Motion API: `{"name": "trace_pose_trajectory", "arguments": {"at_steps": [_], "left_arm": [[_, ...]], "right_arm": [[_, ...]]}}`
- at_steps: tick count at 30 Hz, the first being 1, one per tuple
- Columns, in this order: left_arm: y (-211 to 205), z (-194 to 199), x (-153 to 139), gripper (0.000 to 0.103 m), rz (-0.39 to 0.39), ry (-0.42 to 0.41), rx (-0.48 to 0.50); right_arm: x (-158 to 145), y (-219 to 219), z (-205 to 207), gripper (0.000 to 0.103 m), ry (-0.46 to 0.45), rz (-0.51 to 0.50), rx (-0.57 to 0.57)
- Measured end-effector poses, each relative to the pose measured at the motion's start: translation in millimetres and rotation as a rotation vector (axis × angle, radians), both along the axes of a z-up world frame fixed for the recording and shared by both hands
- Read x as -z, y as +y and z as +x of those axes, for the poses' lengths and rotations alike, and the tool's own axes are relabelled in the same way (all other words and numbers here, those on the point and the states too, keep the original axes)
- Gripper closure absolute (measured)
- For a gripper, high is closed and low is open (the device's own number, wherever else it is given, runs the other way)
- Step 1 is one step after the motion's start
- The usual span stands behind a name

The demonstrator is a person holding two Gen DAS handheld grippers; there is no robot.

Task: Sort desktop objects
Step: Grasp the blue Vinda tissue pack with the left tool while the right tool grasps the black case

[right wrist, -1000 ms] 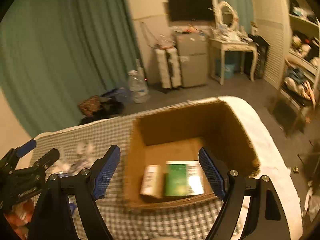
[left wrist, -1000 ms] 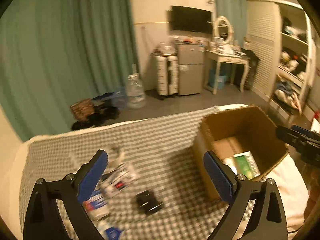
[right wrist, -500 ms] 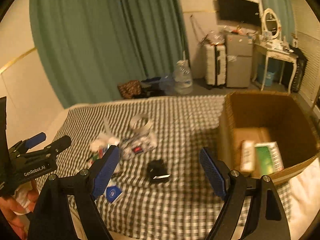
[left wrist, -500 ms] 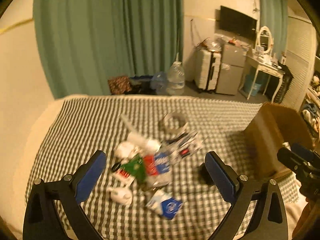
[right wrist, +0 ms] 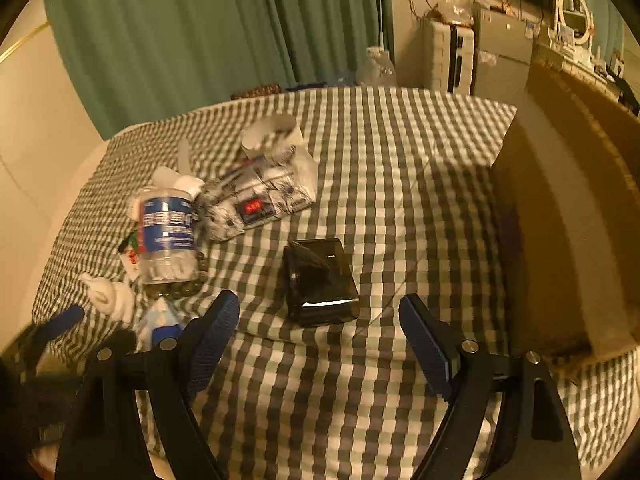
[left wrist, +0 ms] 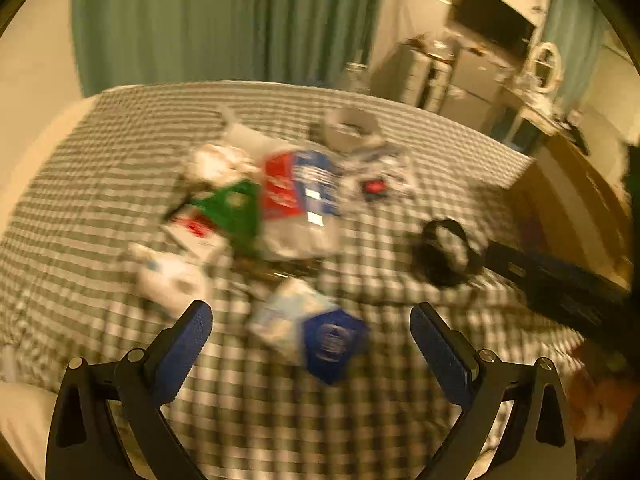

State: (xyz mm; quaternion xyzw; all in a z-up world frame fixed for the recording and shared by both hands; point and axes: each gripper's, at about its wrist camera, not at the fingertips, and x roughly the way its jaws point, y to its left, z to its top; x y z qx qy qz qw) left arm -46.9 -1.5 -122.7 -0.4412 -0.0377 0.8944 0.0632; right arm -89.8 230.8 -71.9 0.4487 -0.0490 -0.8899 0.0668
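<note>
- The right gripper (right wrist: 319,320) hangs with jaws apart and empty, low in the frame, over a black box (right wrist: 320,282) at centre.
- The left gripper (left wrist: 311,334), jaws also spread, hangs above a blue-and-white packet (left wrist: 310,330).
- A cardboard box (right wrist: 568,216) stands at right on the checkered surface (right wrist: 400,152); a clutter pile (right wrist: 224,200) lies left of centre.

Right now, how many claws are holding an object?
0. The left claw hangs open above the blue-and-white packet, and the right claw hangs open just short of the black box. Neither touches anything.
</note>
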Motion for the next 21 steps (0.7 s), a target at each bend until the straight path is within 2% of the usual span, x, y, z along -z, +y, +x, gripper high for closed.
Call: {"name": "trace_pose_trajectory", "arguments": {"at_steps": [3,5,15,17,21], "left_arm": [[19.6,-0.4,8.8,0.001,0.004,-0.046,0.102],[26.7,0.0,14.4,0.001,-0.023,-0.050,0.114],[1.2,-35.2,57.4,0.001,-0.029,-0.193,-0.086],[-0.4,-38.6,65.1,0.001,-0.007,-0.220,-0.087],[12.9,-34.7,67.6,0.001,-0.039,-0.218,-0.036]], "right_arm": [[11.5,0.5,-12.4,0.020,-0.023,0.008,-0.006],[17.9,1.6,-20.9,0.021,-0.042,-0.005,-0.007],[44.0,-10.4,-44.1,0.026,-0.124,-0.012,-0.061],[44.5,-10.1,-44.7,0.026,-0.130,-0.017,-0.063],[48.8,-10.7,-49.6,0.026,-0.141,-0.019,-0.067]]}}
